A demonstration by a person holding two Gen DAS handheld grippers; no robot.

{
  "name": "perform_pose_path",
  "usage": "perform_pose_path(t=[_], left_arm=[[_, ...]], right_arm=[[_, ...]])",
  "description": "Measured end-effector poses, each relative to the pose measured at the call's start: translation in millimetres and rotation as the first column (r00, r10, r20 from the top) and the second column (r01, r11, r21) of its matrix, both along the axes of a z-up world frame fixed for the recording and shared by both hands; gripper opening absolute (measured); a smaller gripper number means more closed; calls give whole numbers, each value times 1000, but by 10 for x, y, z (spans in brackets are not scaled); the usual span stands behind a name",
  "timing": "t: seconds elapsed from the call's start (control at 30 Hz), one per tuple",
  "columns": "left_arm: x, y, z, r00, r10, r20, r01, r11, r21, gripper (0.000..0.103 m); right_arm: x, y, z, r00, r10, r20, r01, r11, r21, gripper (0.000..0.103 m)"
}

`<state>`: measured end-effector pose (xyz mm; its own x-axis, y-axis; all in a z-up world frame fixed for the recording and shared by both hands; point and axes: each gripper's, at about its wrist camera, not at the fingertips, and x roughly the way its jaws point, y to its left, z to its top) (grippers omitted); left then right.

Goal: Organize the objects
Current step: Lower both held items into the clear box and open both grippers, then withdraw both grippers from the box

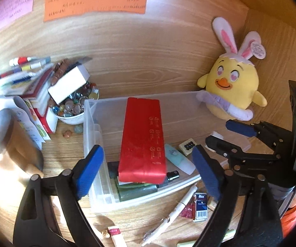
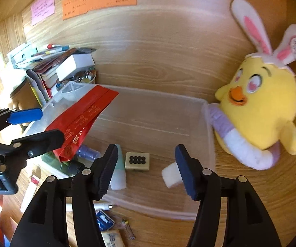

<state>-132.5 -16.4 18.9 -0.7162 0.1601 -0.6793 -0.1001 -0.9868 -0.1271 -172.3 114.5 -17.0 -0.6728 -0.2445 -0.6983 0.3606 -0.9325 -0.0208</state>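
A clear plastic bin (image 1: 90, 123) is seen on the wooden desk (image 1: 65, 150), its far right corner touching a yellow chick plush (image 1: 232, 86) with rabbit ears; a red box (image 1: 141, 142) lies tilted inside the bin, propped on a dark green item (image 1: 136, 191) and a small black-capped bottle (image 1: 172, 175); a mint tube (image 1: 178, 158), a mahjong tile (image 2: 137, 161) and a white eraser (image 2: 171, 175) are also held in the bin. The left gripper (image 1: 148, 173) is spread wide, nothing gripped, the red box's near end lying between its blue pads; the right gripper (image 2: 146, 168) is likewise released over the bin, the tile between its fingers, the eraser just beside the right finger. A white pen (image 1: 174, 212) and a small blue packet (image 1: 200, 206) lie outside the bin's near wall; a bowl of marbles (image 1: 72, 109) is seen to its left.
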Motion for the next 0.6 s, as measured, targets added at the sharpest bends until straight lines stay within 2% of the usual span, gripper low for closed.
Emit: perform_pose_path(t=[0.07, 0.13, 0.2, 0.4, 0.6], left_arm=[[76, 6, 45, 1000, -6, -15, 6, 1000, -15, 95], [139, 11, 78, 1000, -16, -25, 16, 1000, -21, 95], [205, -2, 91, 999, -25, -25, 25, 1000, -17, 95], [379, -21, 38, 999, -36, -3, 36, 999, -41, 96], [530, -120, -126, 998, -32, 46, 35, 998, -49, 96]], right_arm=[[71, 39, 29, 1000, -7, -11, 7, 1000, 5, 56], [164, 76, 50, 1000, -14, -26, 14, 1000, 12, 63], [262, 116, 78, 999, -15, -39, 15, 1000, 14, 66], [477, 160, 83, 999, 5, -49, -4, 1000, 16, 66], [658, 142, -66, 999, 26, -26, -25, 999, 43, 66]])
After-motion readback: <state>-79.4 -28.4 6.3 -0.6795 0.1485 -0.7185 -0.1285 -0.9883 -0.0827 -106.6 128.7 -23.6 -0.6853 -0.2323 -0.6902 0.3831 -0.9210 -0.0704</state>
